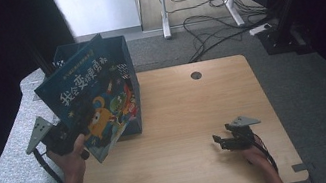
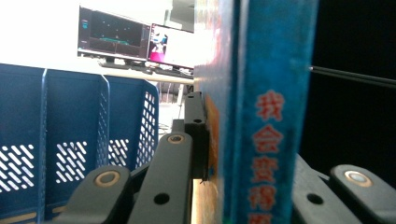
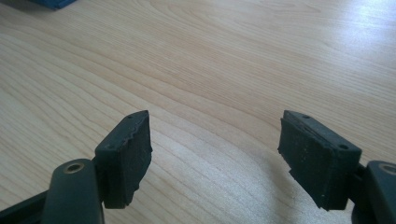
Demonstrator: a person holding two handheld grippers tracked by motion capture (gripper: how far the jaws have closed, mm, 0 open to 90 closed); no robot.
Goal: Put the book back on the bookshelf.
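Observation:
A blue picture book [image 1: 94,101] with a cartoon cover and white characters is held tilted off the table's left edge, in front of a blue slotted file box [image 1: 121,53]. My left gripper [image 1: 82,133] is shut on the book's lower edge. In the left gripper view the book's spine [image 2: 268,116] stands upright between the jaws, and the box's perforated wall [image 2: 70,121] is at the left. My right gripper [image 1: 220,142] rests low over the table at the front right. It is open, and bare wood shows between its pads [image 3: 126,154].
The wooden table [image 1: 190,112] has a round cable hole [image 1: 196,75] near its far edge. Cables [image 1: 209,17] and a white desk frame lie on the floor beyond. Two lit monitors [image 2: 116,35] stand behind the box.

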